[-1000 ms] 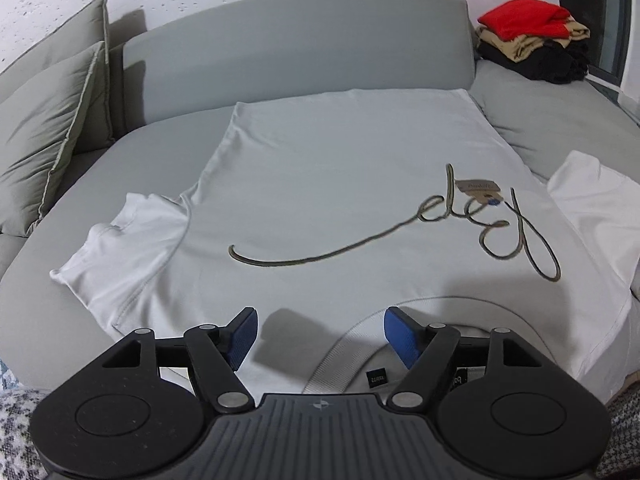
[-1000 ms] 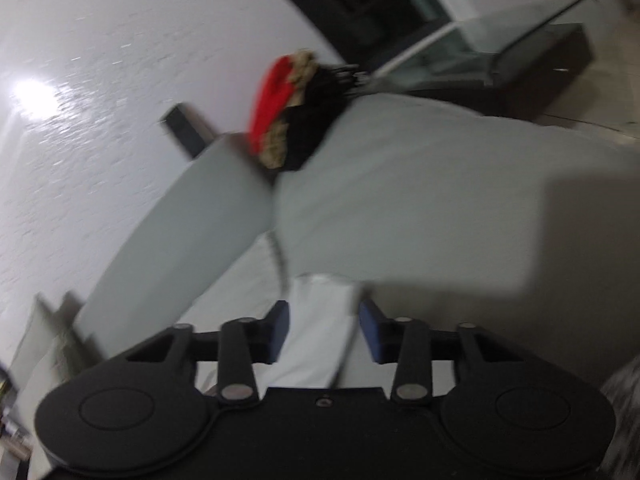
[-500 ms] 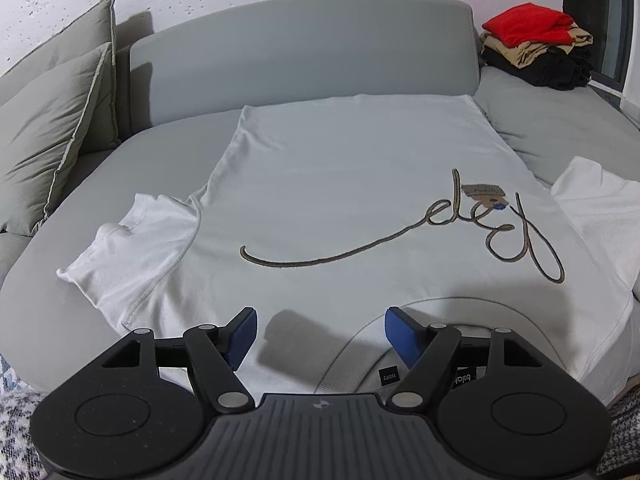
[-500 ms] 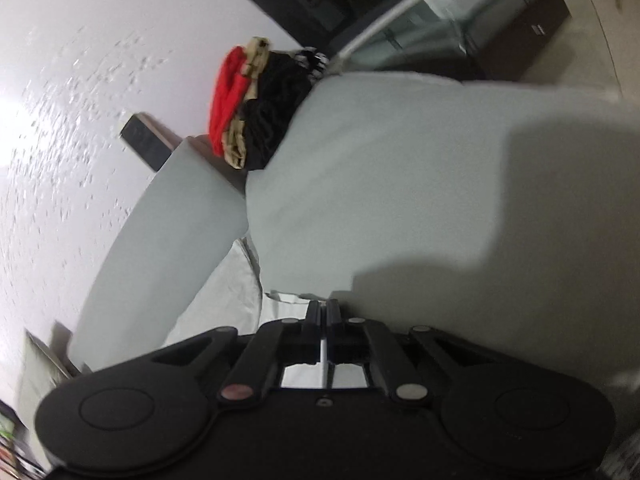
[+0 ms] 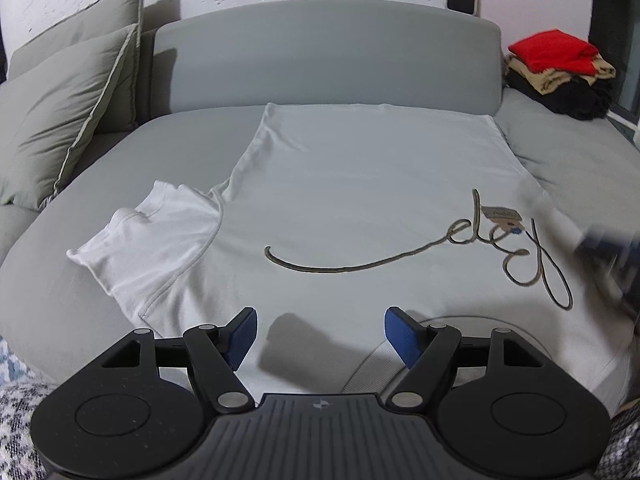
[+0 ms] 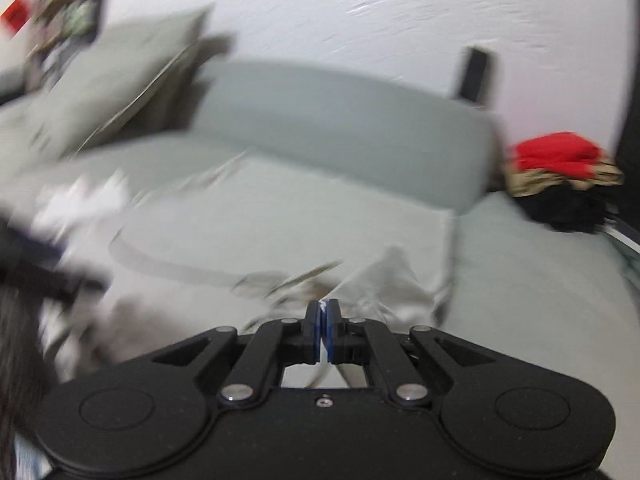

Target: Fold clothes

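Now: one white T-shirt (image 5: pixel 360 200) on sofa (image 5: pixel 328 52); left gripper (image 5: pixel 320 334) jaws apart; right gripper (image 6: pixel 323 320) jaws clamped on T-shirt sleeve (image 6: pixel 384 280).

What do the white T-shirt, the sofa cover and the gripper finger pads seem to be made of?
T-shirt: soft knit, probably cotton, matte; it creases at the sleeve and has stitched hems. Sofa: woven grey upholstery fabric, matte, smooth. Pads on the left gripper: blue, finely textured, likely rubber or soft plastic.
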A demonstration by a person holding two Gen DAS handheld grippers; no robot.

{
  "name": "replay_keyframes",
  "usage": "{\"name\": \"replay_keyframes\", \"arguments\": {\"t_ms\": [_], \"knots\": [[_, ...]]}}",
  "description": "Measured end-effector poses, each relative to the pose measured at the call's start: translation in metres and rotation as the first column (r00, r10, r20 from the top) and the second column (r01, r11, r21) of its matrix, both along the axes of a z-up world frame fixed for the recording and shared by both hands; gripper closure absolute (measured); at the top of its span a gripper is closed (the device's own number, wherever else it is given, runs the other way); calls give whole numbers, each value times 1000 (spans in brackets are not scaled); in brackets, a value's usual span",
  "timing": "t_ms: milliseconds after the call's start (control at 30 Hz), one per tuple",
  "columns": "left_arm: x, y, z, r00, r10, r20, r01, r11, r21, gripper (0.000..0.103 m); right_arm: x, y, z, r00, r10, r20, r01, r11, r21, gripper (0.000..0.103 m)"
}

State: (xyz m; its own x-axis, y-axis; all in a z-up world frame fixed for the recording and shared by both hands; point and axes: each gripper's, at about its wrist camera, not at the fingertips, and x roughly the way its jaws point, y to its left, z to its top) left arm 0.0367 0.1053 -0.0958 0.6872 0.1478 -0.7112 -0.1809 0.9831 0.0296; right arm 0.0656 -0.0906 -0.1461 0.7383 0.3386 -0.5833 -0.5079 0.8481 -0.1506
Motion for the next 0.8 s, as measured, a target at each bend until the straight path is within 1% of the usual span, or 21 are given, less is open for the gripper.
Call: {"name": "replay_keyframes", "arguments": {"t_ms": [33,67,100,167,200,233,267,300,333,400,467,500,533,567,667,800], "knots": [[0,1,0,1000,3,0,-3,1000,-7,31,0,0,-3,999,17,-32,-17,1000,7,90],[0,3,0,1000,5,0,-5,1000,-13,31,1,-7,-1,999,5,-50,-2,999,46,77],[1,4,0,1000,4,0,-4,1000,-18,31,3,-15,1,998,-7,-69,13,996,85,73],[2,5,0,1000,-2,-1,2,1000,-25,31,7,-31,5,994,-46,-100,61,986,155,73],[3,5,0,1000,-5,-1,5,1000,-28,31,13,-41,8,989,-108,-100,125,977,176,77],[4,5,-1,1000,-9,-2,9,999,-31,31,19,-51,9,981,-165,-103,182,965,187,81],[5,4,-1,1000,-13,-2,13,999,-32,31,24,-58,6,971,-211,-111,228,957,180,86],[6,3,-1,1000,-16,-2,16,1000,-26,32,29,-65,3,959,-256,-119,274,946,172,87],[5,1,-1,1000,-21,0,21,1000,-17,32,32,-71,-2,946,-297,-132,315,937,152,87],[4,-4,0,1000,-30,5,30,1000,2,32,35,-75,-17,916,-362,-173,377,924,61,87],[3,-8,1,999,-40,10,39,999,20,31,37,-80,-33,880,-429,-207,432,901,-32,88],[3,-10,1,999,-43,16,43,999,29,31,38,-83,-40,859,-462,-221,456,886,-80,93],[2,-11,2,999,-47,21,46,998,37,31,38,-85,-45,841,-487,-236,474,873,-110,94],[2,-12,2,998,-49,25,48,998,39,31,35,-88,-44,833,-492,-253,481,870,-105,95],[3,-12,3,998,-45,34,43,998,52,31,29,-93,-40,835,-484,-262,481,873,-78,95],[3,-13,4,998,-42,39,40,997,65,31,31,-91,-34,855,-427,-294,459,887,47,93]]}}
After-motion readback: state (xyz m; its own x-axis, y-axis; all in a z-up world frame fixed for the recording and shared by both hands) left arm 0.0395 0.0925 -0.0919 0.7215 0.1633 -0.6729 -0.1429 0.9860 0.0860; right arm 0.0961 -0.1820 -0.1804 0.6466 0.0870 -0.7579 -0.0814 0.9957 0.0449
